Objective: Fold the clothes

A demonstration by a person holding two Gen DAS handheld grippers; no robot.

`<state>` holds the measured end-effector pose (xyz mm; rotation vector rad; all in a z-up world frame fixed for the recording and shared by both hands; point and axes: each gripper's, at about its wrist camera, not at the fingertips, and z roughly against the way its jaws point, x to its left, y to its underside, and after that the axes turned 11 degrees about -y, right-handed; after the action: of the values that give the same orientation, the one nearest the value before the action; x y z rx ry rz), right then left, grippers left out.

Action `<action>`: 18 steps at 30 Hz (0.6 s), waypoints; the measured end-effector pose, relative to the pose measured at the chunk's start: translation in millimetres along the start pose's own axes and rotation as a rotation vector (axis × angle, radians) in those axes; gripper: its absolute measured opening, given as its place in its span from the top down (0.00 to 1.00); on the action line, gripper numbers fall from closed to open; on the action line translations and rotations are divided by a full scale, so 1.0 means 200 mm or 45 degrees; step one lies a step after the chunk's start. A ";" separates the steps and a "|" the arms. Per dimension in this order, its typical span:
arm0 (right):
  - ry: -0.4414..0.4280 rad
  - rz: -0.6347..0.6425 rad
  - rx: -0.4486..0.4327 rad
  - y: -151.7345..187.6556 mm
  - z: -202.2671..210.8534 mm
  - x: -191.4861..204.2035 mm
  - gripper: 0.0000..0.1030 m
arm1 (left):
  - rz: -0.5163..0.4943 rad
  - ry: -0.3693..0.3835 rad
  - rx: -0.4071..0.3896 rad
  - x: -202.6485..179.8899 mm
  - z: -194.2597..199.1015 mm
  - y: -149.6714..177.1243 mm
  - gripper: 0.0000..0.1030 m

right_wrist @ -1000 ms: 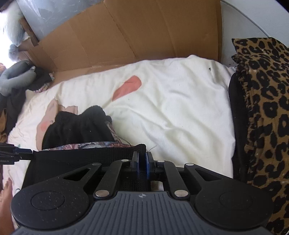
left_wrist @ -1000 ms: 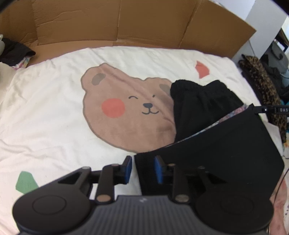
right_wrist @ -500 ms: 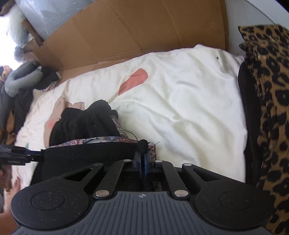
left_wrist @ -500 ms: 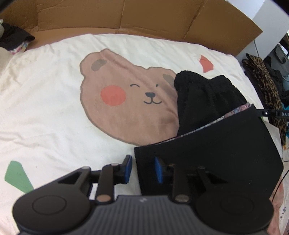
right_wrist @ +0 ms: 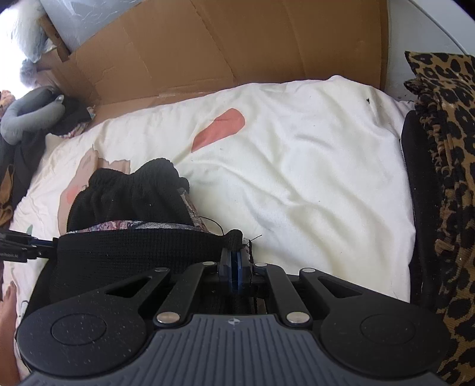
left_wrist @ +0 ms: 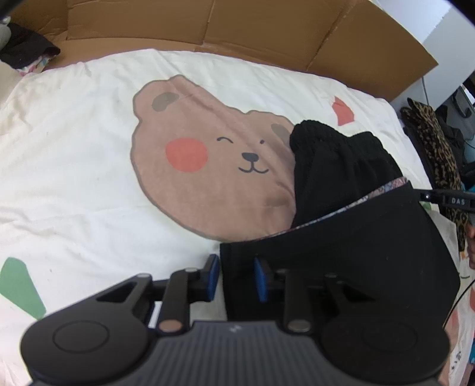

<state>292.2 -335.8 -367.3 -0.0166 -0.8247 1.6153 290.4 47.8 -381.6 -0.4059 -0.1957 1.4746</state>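
A black garment [left_wrist: 341,252] with a patterned lining lies on the white bear-print bedspread [left_wrist: 74,148]. Its near half is raised and stretched between the two grippers, and its gathered black end [left_wrist: 335,154] rests beyond. My left gripper [left_wrist: 234,277] straddles the garment's near left corner. Its jaws are closing, and the blue pads [left_wrist: 212,276] still stand apart from the cloth. My right gripper [right_wrist: 234,267] is shut on the garment's [right_wrist: 133,249] opposite corner, with a small bunch of cloth poking up above the pads. Its tip [left_wrist: 445,200] shows at the right edge of the left wrist view.
Cardboard sheets [left_wrist: 267,26] stand along the bed's far side. A leopard-print cloth [right_wrist: 451,148] over dark clothing borders the bed on the right. A grey plush item [right_wrist: 26,115] and dark clothes lie at the far left corner. A person's hand [right_wrist: 7,311] shows at the lower left.
The right gripper's pads closed fully on the garment's corner, and a bunch of cloth now sticks up above them. The left gripper's jaws narrowed slightly around the other corner.
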 end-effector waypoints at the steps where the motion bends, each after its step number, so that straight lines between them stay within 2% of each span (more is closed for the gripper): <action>1: 0.005 0.005 -0.001 0.00 0.00 0.00 0.96 | 0.008 0.005 0.003 0.00 0.00 0.00 0.81; 5: 0.022 0.025 0.004 0.00 0.00 0.02 0.93 | 0.026 0.015 0.014 0.01 0.01 0.00 0.85; 10: 0.061 0.043 0.013 0.01 -0.01 0.01 0.72 | 0.041 0.017 0.040 0.03 0.01 -0.01 0.82; 18: 0.039 0.087 0.057 0.03 -0.07 0.02 0.71 | 0.038 0.020 0.053 0.05 -0.01 0.00 0.81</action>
<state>293.4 -325.3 -378.8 -0.0379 -0.7717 1.6933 292.4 56.8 -384.0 -0.3885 -0.1468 1.5016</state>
